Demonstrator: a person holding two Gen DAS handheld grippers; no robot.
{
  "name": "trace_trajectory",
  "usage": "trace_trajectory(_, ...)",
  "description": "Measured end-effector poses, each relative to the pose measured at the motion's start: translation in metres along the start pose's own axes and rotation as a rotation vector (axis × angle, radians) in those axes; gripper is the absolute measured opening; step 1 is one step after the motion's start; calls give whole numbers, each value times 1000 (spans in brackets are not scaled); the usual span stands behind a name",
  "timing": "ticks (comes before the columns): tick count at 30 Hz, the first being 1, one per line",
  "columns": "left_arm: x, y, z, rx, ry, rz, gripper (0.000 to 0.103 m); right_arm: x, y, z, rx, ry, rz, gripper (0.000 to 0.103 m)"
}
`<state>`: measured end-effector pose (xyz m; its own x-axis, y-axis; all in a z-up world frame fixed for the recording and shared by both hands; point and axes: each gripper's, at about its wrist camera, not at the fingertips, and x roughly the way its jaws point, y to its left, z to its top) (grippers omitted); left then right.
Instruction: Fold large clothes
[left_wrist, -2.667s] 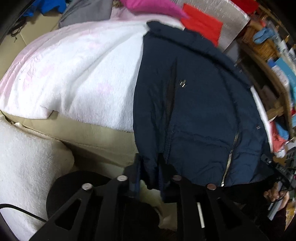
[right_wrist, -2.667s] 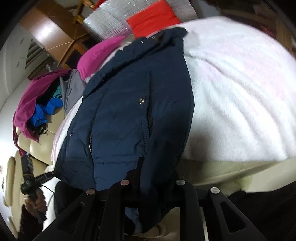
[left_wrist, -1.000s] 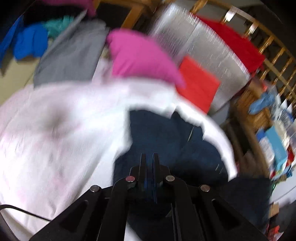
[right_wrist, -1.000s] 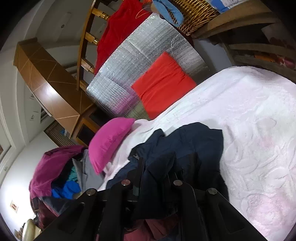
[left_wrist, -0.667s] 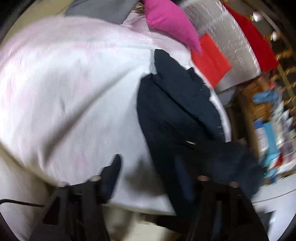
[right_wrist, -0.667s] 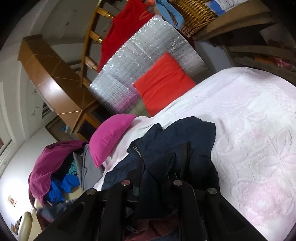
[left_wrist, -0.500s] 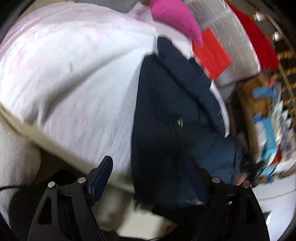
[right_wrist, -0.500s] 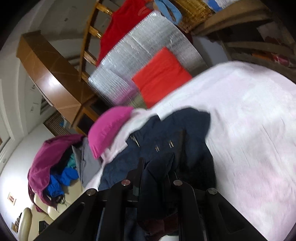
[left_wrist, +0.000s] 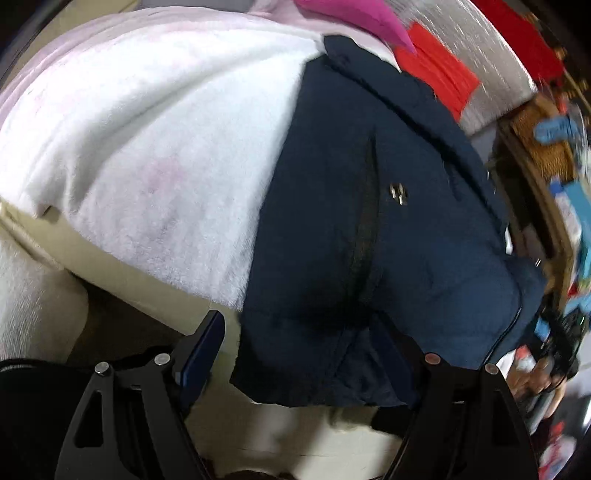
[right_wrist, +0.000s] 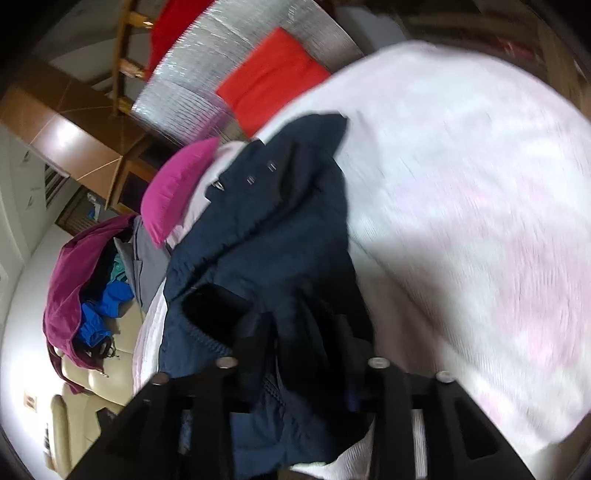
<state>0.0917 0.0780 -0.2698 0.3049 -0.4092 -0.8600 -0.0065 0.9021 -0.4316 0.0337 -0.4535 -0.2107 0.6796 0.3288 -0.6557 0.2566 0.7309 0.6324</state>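
A navy padded jacket (left_wrist: 373, 206) lies on a white-pink blanket (left_wrist: 155, 140) covering a bed, its hem hanging over the near edge. My left gripper (left_wrist: 306, 339) is open, its fingers spread wide on either side of the hem. In the right wrist view the same jacket (right_wrist: 266, 236) is bunched up. My right gripper (right_wrist: 303, 332) has jacket fabric between its fingers; they stand a little apart, and the blur hides whether they still pinch it.
A pink pillow (right_wrist: 177, 184), a red cushion (right_wrist: 269, 77) and a silver foil panel (right_wrist: 236, 44) lie beyond the jacket. A heap of purple, blue and grey clothes (right_wrist: 92, 266) is at the left. A wicker basket (left_wrist: 543, 147) and cluttered shelves stand at the right.
My left gripper let go of the jacket, opened wide and pulled back to the hem at the bed's edge. My right gripper swung back while keeping jacket fabric between its fingers, which have parted slightly.
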Motion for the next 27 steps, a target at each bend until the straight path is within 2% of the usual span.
trace_trajectory(3, 12, -8, -5, 59, 30, 6, 81, 2, -7, -6, 22, 18, 13, 45)
trace_trajectory(5, 16, -8, -5, 55, 27, 23, 80, 1, -8, -8, 28, 21, 22, 45)
trace_trajectory(6, 14, -8, -6, 58, 17, 18, 77, 2, -8, -9, 30, 21, 24, 45)
trace_trajectory(8, 10, -10, -9, 77, 1, 9, 56, 2, -6, -11, 30, 21, 24, 45)
trace_trajectory(10, 9, -10, -11, 83, -5, 9, 51, 3, -6, -14, 31, 28, 21, 45)
trace_trajectory(13, 9, -9, -12, 71, -8, 19, 54, 2, -6, -17, 45, 30, 19, 50)
trace_trajectory(14, 11, -9, -11, 66, 0, 36, 66, 2, -8, -17, 53, 30, 18, 53)
trace_trajectory(15, 13, -7, -13, 64, 12, 59, 71, 2, -9, -17, 59, 30, 18, 54)
trace_trajectory(20, 20, -8, -14, 64, 27, 97, 78, -1, -13, -23, 73, 38, 13, 67)
trace_trajectory(22, 26, -9, -15, 64, 50, 86, 78, 0, -14, -24, 70, 48, 14, 67)
trace_trajectory(23, 28, -10, -15, 62, 59, 75, 76, 0, -13, -25, 64, 47, 12, 67)
trace_trajectory(24, 30, -12, -13, 63, 64, 55, 59, 0, -12, -25, 57, 48, 10, 67)
trace_trajectory(27, 25, -20, -14, 89, 64, -19, 27, 3, -7, -27, 21, 69, 11, 62)
